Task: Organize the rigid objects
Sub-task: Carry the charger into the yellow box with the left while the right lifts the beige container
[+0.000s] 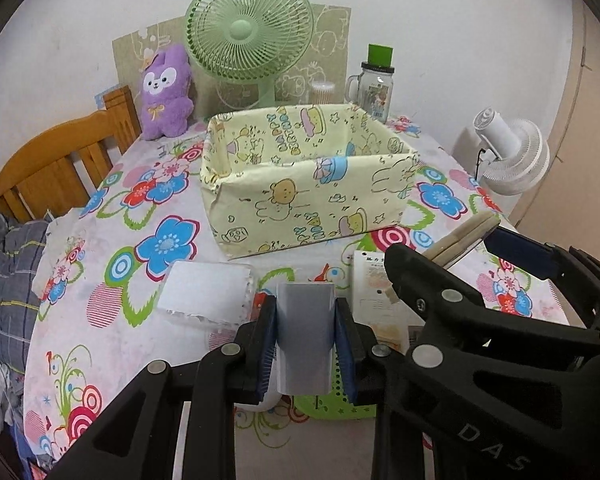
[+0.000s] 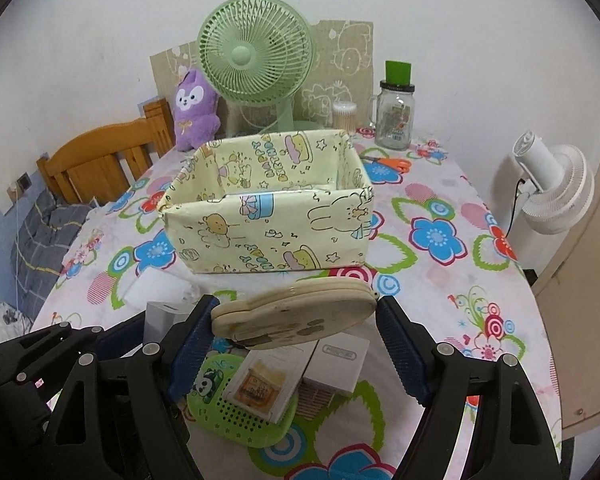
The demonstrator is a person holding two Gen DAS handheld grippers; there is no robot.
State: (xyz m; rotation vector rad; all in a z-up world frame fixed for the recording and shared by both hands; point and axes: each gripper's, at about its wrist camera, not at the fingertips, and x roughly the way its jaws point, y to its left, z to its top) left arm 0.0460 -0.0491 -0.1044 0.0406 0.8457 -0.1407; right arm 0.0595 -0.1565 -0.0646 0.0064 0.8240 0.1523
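The yellow box [image 2: 268,216] lies ahead of both tongs: left gripper [image 1: 305,344] clamps a grey block [image 1: 306,336], right gripper [image 2: 296,320] holds wide a flat beige case [image 2: 296,316].

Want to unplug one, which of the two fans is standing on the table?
The green fan, behind the yellow box. The white fan stands off the table's right edge.
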